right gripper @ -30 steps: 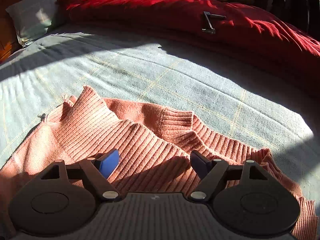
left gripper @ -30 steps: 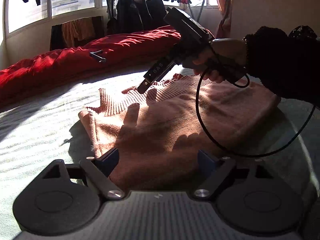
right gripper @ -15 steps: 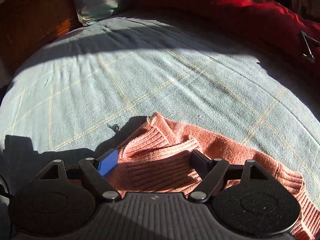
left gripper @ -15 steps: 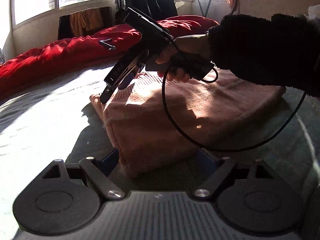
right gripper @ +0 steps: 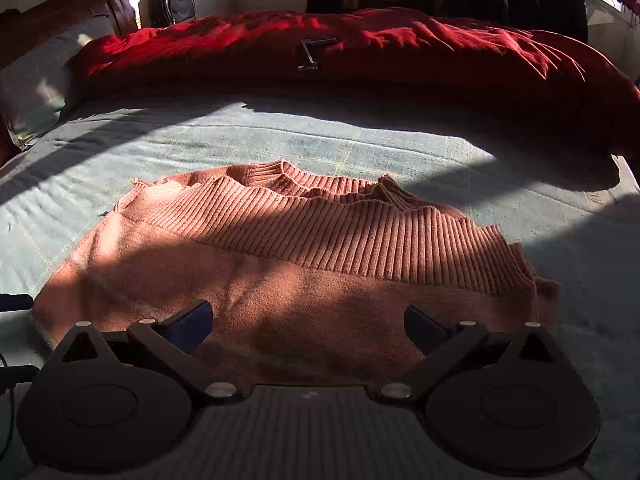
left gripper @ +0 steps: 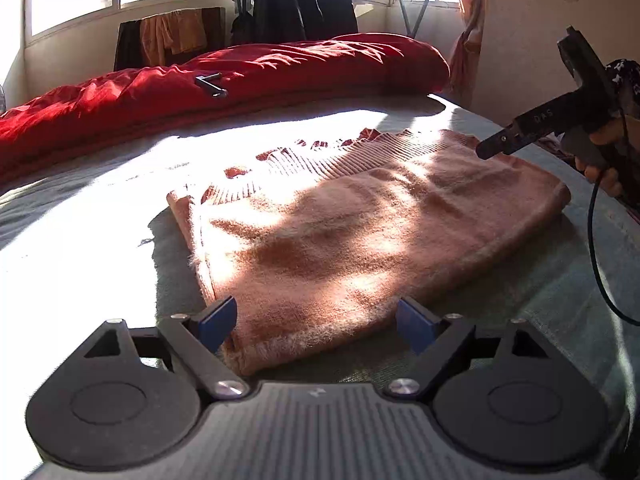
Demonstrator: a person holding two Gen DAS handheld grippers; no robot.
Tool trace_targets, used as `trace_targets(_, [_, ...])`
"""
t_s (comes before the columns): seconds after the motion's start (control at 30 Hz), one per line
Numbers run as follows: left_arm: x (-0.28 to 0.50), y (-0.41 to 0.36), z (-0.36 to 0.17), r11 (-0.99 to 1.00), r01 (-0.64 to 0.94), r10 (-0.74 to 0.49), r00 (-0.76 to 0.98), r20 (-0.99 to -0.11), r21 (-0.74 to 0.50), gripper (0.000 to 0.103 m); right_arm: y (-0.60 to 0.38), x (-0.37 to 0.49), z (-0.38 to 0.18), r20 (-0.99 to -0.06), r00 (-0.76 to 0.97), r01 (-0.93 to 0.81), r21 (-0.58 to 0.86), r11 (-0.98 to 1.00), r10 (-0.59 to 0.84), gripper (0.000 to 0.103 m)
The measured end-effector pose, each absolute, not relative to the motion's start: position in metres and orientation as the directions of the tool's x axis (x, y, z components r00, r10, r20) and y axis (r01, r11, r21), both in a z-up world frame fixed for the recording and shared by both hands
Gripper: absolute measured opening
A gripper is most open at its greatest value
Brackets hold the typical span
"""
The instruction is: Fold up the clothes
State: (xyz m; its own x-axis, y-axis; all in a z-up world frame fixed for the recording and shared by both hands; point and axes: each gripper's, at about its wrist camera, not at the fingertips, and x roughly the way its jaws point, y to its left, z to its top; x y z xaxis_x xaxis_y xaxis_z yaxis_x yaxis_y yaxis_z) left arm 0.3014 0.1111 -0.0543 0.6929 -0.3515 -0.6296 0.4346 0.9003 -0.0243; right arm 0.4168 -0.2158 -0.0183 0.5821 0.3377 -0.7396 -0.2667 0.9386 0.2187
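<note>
Just ahead of both open grippers — folded sweater [left gripper: 360,236]

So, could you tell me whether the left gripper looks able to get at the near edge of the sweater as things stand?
Probably yes. The left gripper is open, its jaws either side of the sweater's near edge, with nothing between them. The right gripper is off at the far corner, out of the way.
</note>
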Motion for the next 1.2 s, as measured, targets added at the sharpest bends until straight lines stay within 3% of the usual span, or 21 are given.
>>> trace_targets(0.13, [0.313,0.102,-0.045,0.889,0.455,-0.397,0.7,-0.593,-0.057,0.087,-0.284,0.367,-0.035,-0.72,0.634,-0.051,0.326,0.944,0.283,0.103])
trace_targets(0.2, [0.322,0.096,-0.044,0.878,0.468,-0.434,0.692,-0.577,-0.099,0.088,-0.286,0.35,-0.047,-0.709,0.64,-0.019,0.37,0.929,0.296,0.103])
trace_targets(0.23, [0.328,0.093,-0.05,0.88,0.463,-0.432,0.68,-0.593,-0.11,0.092,-0.286,0.341,-0.052,-0.704,0.643,-0.007,0.388,0.922,0.301,0.103])
trace_targets(0.4, [0.353,0.08,-0.079,0.888,0.432,-0.418,0.614,-0.67,-0.158,0.093,-0.286,0.308,-0.063,-0.687,0.663,-0.004,0.396,0.918,0.299,0.103])
trace_targets(0.63, [0.324,0.088,-0.069,0.901,0.424,-0.369,0.64,-0.674,-0.091,0.093,-0.327,0.27,-0.068,-0.666,0.702,0.102,0.446,0.889,0.253,0.103])
trace_targets(0.87, [0.332,0.064,-0.065,0.898,0.431,-0.373,0.646,-0.666,-0.085,0.093,-0.323,0.302,-0.043,-0.514,0.802,-0.041,0.463,0.885,0.305,0.103])
trace_targets(0.97, [0.322,0.056,-0.068,0.898,0.439,-0.35,0.648,-0.677,-0.045,0.093,-0.32,0.319,-0.044,-0.524,0.825,-0.009,0.363,0.932,0.212,0.101])
trace_targets(1.0, [0.316,0.056,-0.067,0.899,0.436,-0.342,0.653,-0.675,-0.034,0.093,-0.322,0.324,-0.046,-0.531,0.828,-0.001,0.321,0.947,0.181,0.098])
trace_targets(1.17, [0.297,0.063,-0.067,0.912,0.407,-0.333,0.658,-0.675,-0.052,0.093,-0.349,0.337,-0.068,-0.616,0.766,0.022,0.314,0.949,0.186,0.021])
trace_targets(1.2, [0.295,0.064,-0.066,0.916,0.399,-0.322,0.661,-0.678,-0.046,0.093,-0.353,0.337,-0.072,-0.625,0.757,0.024,0.318,0.948,0.191,0.016])
